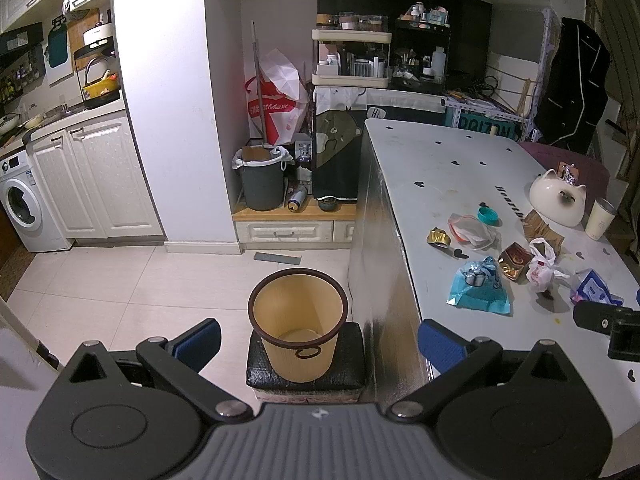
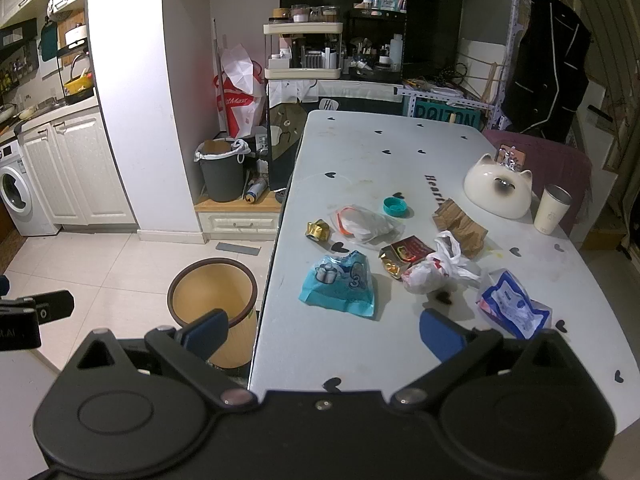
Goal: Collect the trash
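Both grippers are spread wide, holding nothing. The left gripper (image 1: 320,340) hangs over the bin (image 1: 298,332), which sits on a black stool (image 1: 352,372) right beside the table (image 2: 360,344). The right gripper (image 2: 324,332) hovers over the table edge, with the trash scattered ahead: blue wrapper (image 2: 340,284), white bag (image 2: 436,268), gold wrapper (image 2: 318,231), teal cap (image 2: 395,206).
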Motion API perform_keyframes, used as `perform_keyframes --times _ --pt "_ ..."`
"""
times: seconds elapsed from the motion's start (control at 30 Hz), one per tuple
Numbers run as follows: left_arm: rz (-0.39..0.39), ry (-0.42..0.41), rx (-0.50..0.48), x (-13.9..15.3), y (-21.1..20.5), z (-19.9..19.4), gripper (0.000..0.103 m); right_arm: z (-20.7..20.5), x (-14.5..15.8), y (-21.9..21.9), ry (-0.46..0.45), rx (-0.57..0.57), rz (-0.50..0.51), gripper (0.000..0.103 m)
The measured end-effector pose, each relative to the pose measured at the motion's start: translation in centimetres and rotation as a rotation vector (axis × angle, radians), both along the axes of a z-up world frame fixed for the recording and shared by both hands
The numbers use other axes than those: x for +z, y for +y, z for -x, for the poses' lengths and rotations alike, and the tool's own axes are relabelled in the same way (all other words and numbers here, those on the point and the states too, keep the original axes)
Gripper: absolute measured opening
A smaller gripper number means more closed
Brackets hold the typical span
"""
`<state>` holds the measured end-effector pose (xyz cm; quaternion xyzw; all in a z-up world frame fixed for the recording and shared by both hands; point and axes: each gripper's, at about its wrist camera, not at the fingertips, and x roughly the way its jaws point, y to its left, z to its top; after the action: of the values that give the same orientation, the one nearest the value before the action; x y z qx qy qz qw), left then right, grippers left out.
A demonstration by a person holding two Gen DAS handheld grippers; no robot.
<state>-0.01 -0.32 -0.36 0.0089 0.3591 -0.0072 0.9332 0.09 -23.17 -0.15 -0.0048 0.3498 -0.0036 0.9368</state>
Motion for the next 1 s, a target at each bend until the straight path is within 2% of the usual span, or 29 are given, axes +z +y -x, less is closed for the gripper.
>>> perform_keyframes --times 1.0 --pt "0.001 0.002 0.000 0.11 0.10 -0.04 0.103 -0.26 -0.02 0.03 0.003 0.001 0.001 0.103"
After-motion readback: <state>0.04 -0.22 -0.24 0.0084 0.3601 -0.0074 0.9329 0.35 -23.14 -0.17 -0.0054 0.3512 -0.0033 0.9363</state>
